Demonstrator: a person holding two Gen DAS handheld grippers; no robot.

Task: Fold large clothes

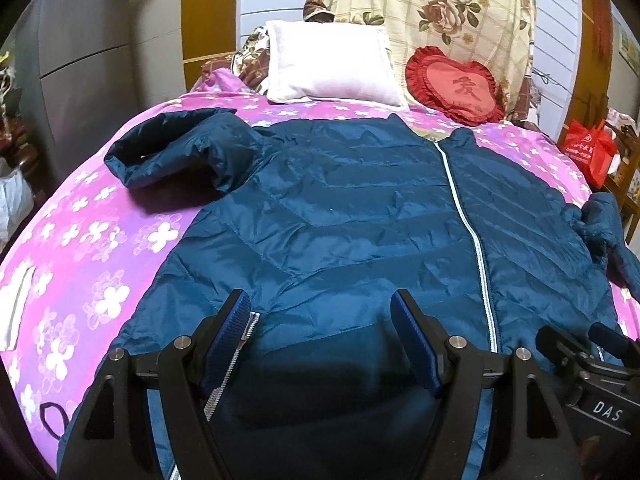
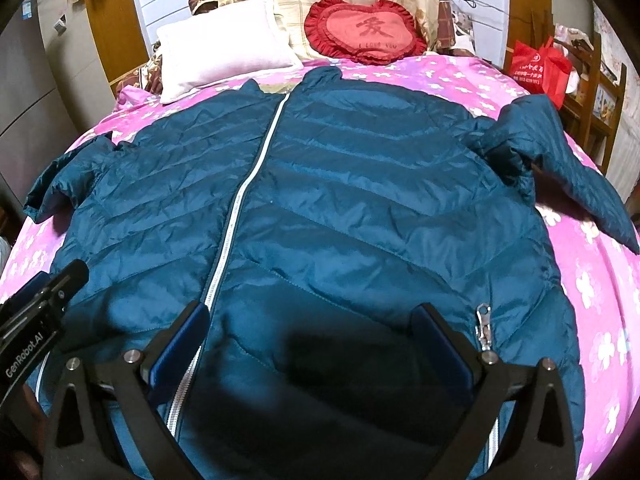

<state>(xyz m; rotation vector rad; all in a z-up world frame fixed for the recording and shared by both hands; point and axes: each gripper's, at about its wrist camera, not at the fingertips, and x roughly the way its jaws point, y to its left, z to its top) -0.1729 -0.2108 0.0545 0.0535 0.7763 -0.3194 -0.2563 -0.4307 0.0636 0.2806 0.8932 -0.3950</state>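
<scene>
Looking through the left wrist view first, I find my left hand-held gripper spread wide, nothing between its pads, poised over the hem of the blue puffer jacket. The jacket lies front-up and zipped on the bed, which has a pink flowered cover; the collar points toward the white pillow and the red heart cushion. The left sleeve lies bent out to the side, its cuff open. A pocket zipper lies just beside the left pad. My right hand-held gripper shows at the lower right edge, marked "DAS". The heart cushion carries a Chinese character; a red bag beyond the bed bears print too small to read.

Turning to the right wrist view, my right hand-held gripper is likewise spread, empty, over the lower front panel. The central zipper runs from hem to collar, closed as far as I can see. The right sleeve trails outward toward the bed's edge. A metal pocket zipper pull sits just beside the right pad. The left device at the lower left reads "GenRobot.AI". The cushion here reads "I LOVE YOU" beneath its character.

Assessment: the garment is laid out flat and no fold is visible. Sleeves, sides and the final halving all remain to be done.
</scene>
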